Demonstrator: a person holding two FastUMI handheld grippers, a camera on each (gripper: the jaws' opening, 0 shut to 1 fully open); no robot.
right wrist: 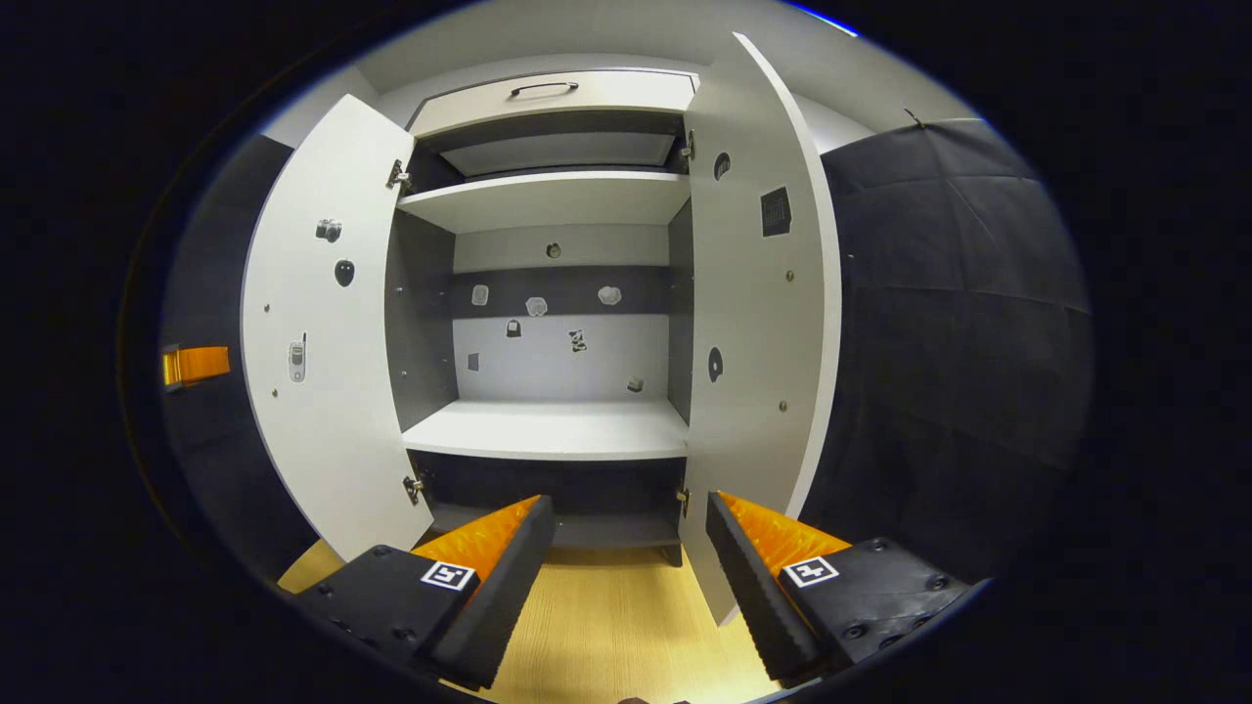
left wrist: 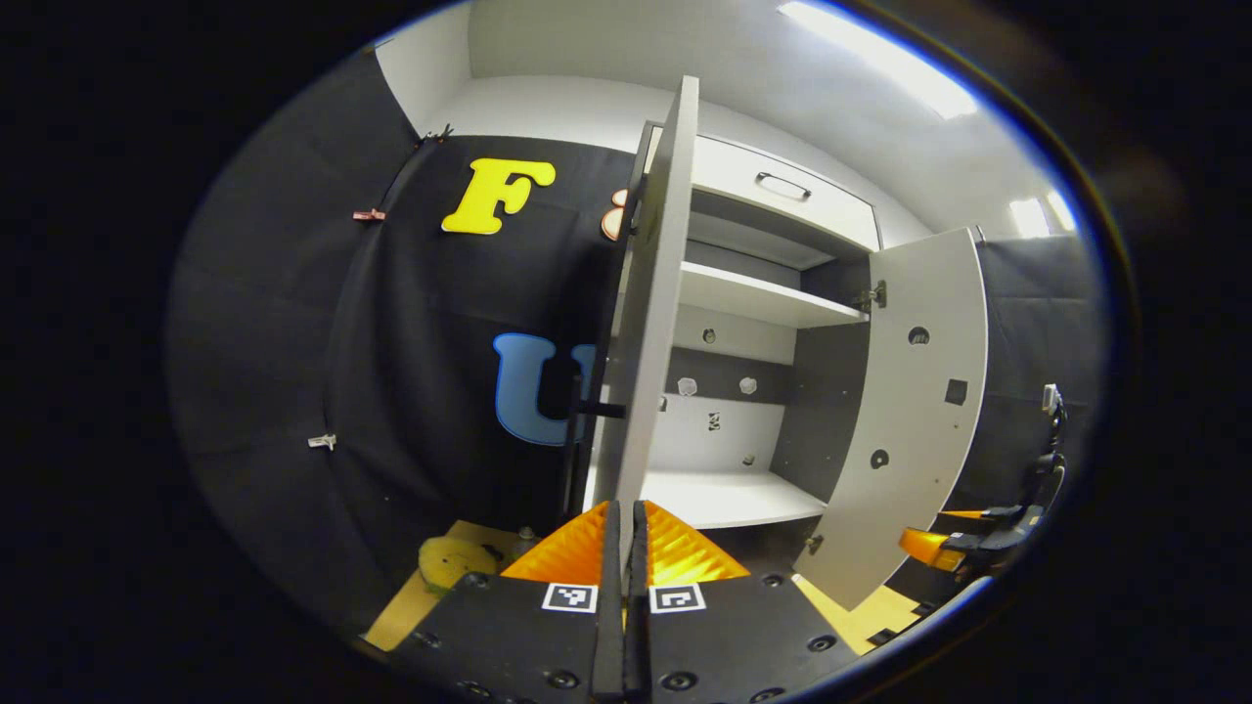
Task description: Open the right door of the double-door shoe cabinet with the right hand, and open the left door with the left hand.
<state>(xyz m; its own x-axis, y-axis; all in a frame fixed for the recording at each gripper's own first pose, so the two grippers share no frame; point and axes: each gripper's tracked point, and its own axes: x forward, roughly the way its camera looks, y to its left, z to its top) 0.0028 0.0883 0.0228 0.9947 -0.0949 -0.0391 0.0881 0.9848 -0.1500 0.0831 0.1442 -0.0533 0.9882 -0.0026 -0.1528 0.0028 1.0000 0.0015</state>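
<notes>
The shoe cabinet [right wrist: 548,420] stands against the booth wall on a pale wood-grain floor [right wrist: 616,626], with both of its doors swung wide. Its carcass is white outside and dark grey on the inner side walls. In the right gripper view, two white shelves cross the interior: an upper shelf [right wrist: 538,200] and a lower shelf [right wrist: 548,430], both bare. The back panel carries a dark horizontal band with several small fittings and holes. Above the opening sits a white drawer front with a dark handle [right wrist: 543,88].

The left door [right wrist: 323,391] hangs open on the view's left, its inner face white with small holes and hardware. The right door [right wrist: 763,323] stands open on the view's right, likewise white, bearing a dark square patch near the top. In the left gripper view, the left door [left wrist: 655,313] appears nearly edge-on directly ahead.

The left gripper [left wrist: 626,548] has its two black fingers pressed together, and the door's lower edge meets their tips; whether they pinch it cannot be told. The right gripper [right wrist: 626,557] holds its fingers wide apart, grasping nothing, before the cabinet's base.
</notes>
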